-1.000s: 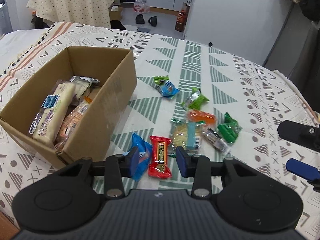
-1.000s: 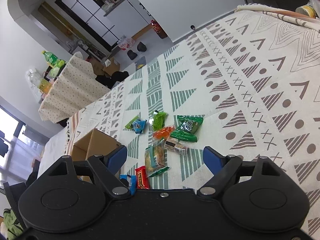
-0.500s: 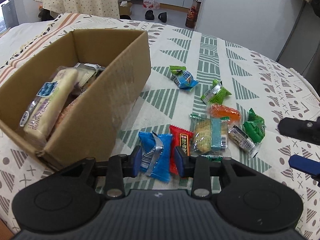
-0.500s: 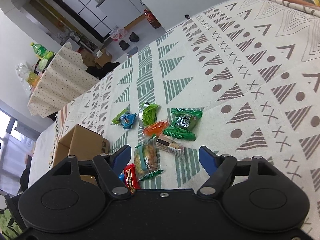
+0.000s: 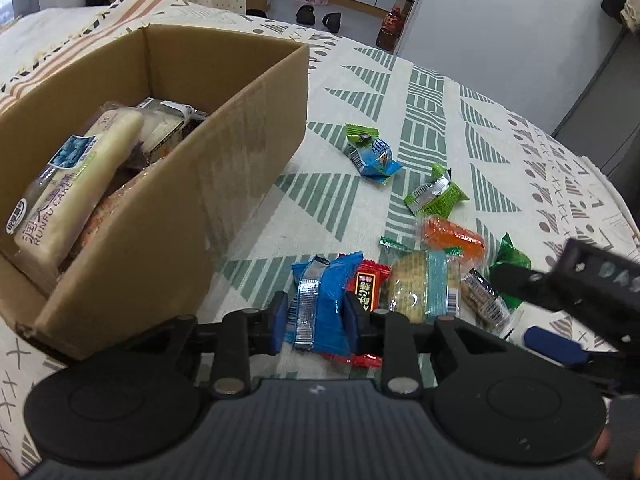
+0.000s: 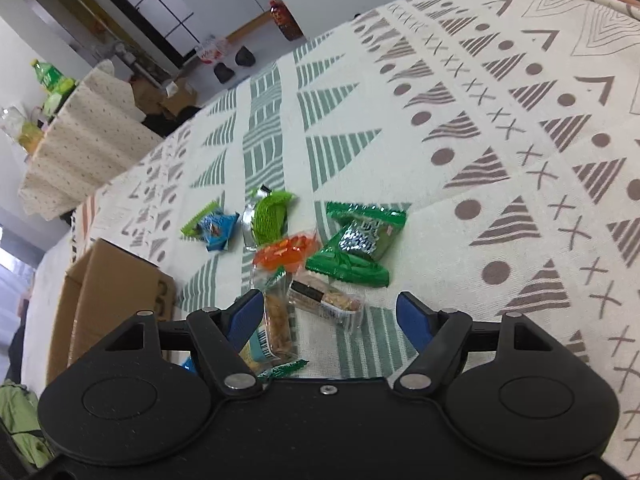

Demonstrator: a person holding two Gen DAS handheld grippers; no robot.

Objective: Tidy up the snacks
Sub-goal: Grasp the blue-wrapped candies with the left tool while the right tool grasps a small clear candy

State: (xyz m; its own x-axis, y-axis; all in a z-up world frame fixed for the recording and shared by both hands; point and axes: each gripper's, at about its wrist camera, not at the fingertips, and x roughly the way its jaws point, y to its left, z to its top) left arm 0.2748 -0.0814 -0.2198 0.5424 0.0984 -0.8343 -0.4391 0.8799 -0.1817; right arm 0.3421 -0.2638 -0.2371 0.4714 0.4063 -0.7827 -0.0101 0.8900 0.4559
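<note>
Blue snack packet (image 5: 320, 304) pinched between the left gripper's (image 5: 316, 316) narrowed jaws.

The left wrist view sits low and close, facing along the table past the cardboard box (image 5: 160, 184). The right wrist view looks down from higher, tilted. Both share the snack pile (image 5: 424, 280) (image 6: 304, 264) and patterned tablecloth (image 5: 440, 112) (image 6: 480, 140).

Beside the cardboard box (image 5: 168, 216), my left gripper (image 5: 316, 314) covers the lower end of the blue packet (image 5: 322, 304), and that packet hides most of the red packet (image 5: 366, 292). My right gripper (image 5: 576, 292), blurred, blocks part of the dark green packet (image 5: 510, 256). The box's left side runs off the frame, and snacks under the white cake pack (image 5: 68, 196) are too buried to tell apart.
</note>
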